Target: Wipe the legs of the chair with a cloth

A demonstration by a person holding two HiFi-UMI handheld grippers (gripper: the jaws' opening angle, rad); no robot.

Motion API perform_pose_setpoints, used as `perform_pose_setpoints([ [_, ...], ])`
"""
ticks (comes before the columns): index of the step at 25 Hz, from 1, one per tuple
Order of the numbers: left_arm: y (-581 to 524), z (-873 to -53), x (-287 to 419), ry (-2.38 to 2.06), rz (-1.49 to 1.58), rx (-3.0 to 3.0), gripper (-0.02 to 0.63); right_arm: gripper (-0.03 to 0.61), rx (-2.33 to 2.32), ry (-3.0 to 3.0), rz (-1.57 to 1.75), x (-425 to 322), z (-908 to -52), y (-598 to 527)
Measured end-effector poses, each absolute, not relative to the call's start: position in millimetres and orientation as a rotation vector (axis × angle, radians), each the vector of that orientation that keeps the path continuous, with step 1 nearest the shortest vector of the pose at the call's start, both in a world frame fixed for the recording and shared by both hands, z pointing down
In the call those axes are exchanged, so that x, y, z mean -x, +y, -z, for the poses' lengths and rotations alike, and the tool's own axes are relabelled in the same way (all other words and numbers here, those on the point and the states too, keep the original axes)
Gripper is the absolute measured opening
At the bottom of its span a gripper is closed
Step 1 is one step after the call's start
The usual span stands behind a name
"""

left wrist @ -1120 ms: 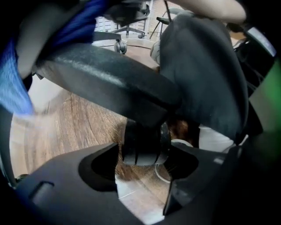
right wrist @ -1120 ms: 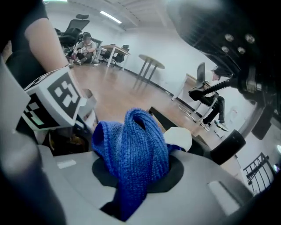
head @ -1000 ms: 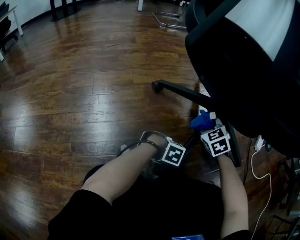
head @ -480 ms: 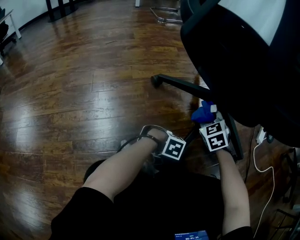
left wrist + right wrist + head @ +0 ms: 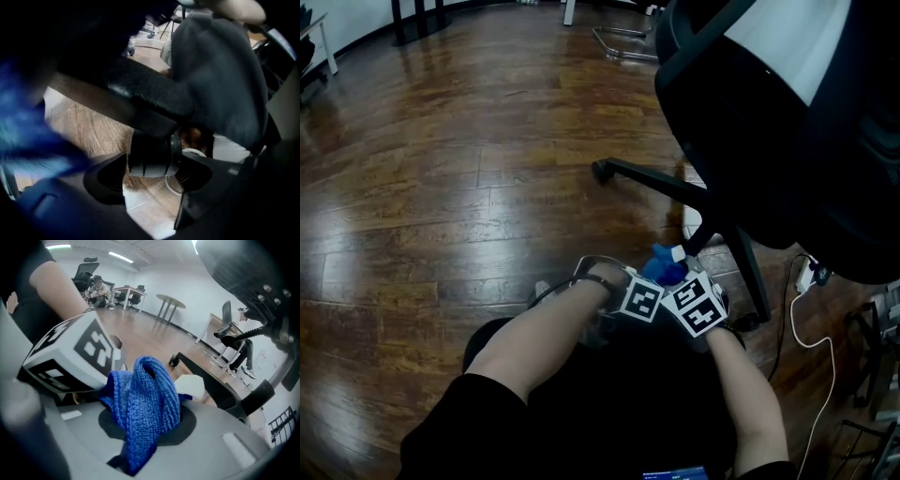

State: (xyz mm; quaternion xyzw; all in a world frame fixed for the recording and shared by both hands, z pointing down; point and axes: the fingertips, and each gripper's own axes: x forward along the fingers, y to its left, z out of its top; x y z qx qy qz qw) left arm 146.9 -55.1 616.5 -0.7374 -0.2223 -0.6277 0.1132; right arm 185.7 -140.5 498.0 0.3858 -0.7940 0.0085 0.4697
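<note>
Right gripper [image 5: 150, 420] grips the cloth [image 5: 145, 390] just beside the leg [image 5: 140, 93], whose length runs ahead, while left gripper [image 5: 152, 176] seems clamped on its caster [image 5: 152, 154]

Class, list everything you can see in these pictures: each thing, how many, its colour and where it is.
office chair: one, black with a white back panel, upper right.
chair legs: at least three, black, spread low over the floor.
caster: one, black, under a chair leg's end.
cloth: one, blue knit, bunched by the near leg.
cable: one, white, on the floor at right.
floor: one, brown wood, throughout.
left gripper: one, black jaws closed on the caster.
right gripper: one, grey, shut on the cloth.
forearms: two, bare, bottom centre.
</note>
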Motion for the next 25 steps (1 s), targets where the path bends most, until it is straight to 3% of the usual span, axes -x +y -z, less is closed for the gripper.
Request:
perform_pose_setpoints([
  [13, -56.9, -611.2, -148.9, -0.712, 1.811, 2.129, 0.308, 0.087, -1.419, -1.786, -0.043, -317.5, -437.9, -270.0],
  [17, -58.8, -613.0, -145.0, -0.696, 1.827, 2.121, 0.308, 0.084, -1.359, -1.705, 0.085, -303.3, -450.6, -256.9],
  [25, -59.0, -616.2, -143.8, -0.651, 1.848, 2.126, 0.308, 0.091, -1.176, -1.900, 0.042, -219.5, -482.2, -172.8],
])
